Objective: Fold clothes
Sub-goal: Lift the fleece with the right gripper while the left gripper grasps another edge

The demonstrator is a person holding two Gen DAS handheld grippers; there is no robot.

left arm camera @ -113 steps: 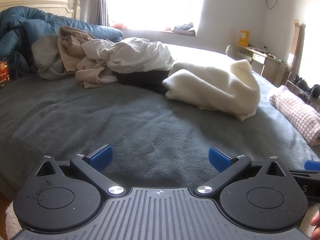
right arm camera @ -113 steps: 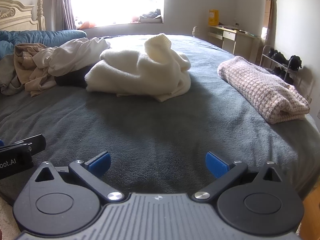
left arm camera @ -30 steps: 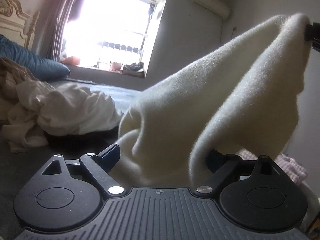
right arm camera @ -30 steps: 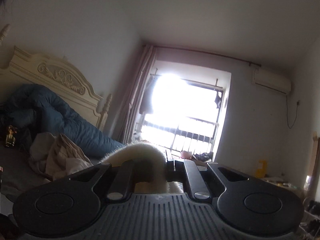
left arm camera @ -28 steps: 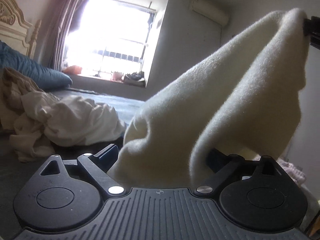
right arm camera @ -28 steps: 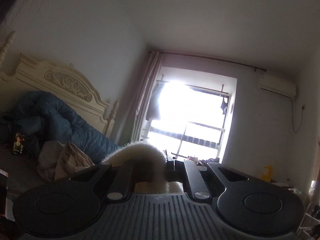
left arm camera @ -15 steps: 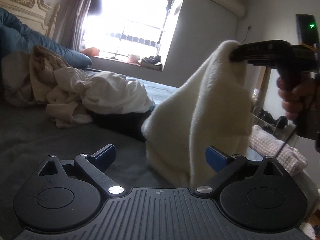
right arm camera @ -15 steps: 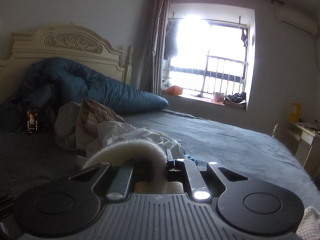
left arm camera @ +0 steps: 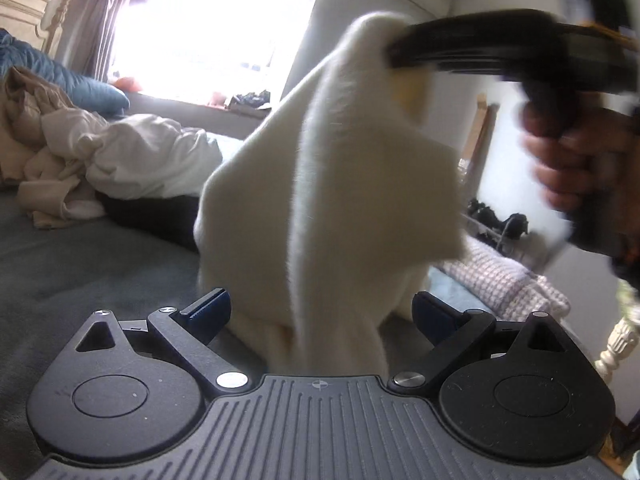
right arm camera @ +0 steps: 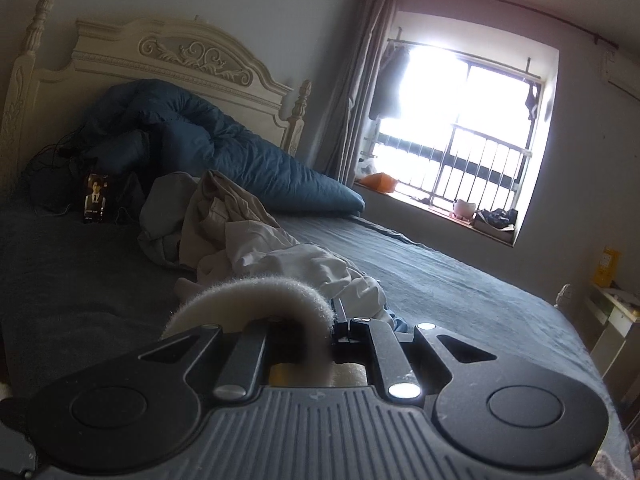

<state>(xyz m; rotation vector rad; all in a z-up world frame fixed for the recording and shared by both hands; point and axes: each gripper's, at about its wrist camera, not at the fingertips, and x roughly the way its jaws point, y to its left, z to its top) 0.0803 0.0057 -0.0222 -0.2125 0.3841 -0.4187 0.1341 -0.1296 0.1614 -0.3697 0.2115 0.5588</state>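
Since a second ago the cream fleece garment point(left arm camera: 332, 184) has come down from up near the ceiling line to hang in front of the bed, and the right gripper point(right arm camera: 320, 332) now looks across the mattress instead of up at the window top. Its fingers are pressed nearly together, pinching a fold of the fleece that arches over the left finger. In the left wrist view a hand point(left arm camera: 580, 160) holds that gripper high at the right, blurred, with the garment draped down from it. The cloth's lower part falls between the spread fingers point(left arm camera: 208, 308) of the left gripper point(left arm camera: 320, 312); whether it touches either pad I cannot tell. Behind, on the grey bed point(left arm camera: 80, 248), lies a heap of white and beige clothes point(left arm camera: 120, 160), and a folded pink checked garment point(left arm camera: 500, 280) rests at the right.
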